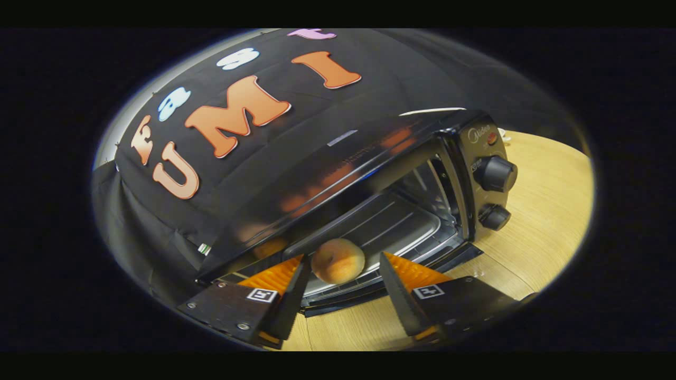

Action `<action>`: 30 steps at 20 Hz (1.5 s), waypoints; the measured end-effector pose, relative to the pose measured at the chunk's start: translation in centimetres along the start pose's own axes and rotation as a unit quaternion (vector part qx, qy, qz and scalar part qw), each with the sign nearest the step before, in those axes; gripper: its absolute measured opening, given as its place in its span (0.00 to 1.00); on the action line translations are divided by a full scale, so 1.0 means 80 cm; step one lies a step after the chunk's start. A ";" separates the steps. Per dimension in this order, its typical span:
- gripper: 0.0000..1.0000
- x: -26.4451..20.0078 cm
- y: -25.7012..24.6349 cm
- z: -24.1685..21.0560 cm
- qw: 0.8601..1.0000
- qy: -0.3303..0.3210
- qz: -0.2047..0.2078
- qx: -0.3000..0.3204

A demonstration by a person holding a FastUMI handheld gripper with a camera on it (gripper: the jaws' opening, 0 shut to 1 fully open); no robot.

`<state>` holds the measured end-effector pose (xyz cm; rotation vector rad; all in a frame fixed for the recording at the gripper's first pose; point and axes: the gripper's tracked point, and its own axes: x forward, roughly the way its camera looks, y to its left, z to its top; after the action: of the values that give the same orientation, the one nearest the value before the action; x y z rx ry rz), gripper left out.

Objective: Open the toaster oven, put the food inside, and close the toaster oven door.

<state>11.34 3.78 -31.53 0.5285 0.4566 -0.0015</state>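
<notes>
Tilting tool, fingers apart around peach

A staged recording booth rather than a lived-in kitchen: black cloth hangs as the back wall, draped in folds behind a pale wooden tabletop. On it stands one kitchen appliance, a black toaster oven (two knobs on its front panel), giving a household setting in mock-up.

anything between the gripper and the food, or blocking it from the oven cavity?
Nothing visible. The food sits between the open gripper fingers, neither touching it. It appears to rest on the tray of the open toaster oven.
</notes>
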 end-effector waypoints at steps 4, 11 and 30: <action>0.97 -0.023 -0.005 -0.003 1.000 0.000 -0.008 -0.029; 0.98 -0.094 0.001 0.001 0.995 -0.018 -0.017 -0.101; 0.99 -0.192 -0.083 -0.124 0.957 0.039 -0.108 -0.265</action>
<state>-7.41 1.10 -35.88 -0.0513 0.5660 -0.0664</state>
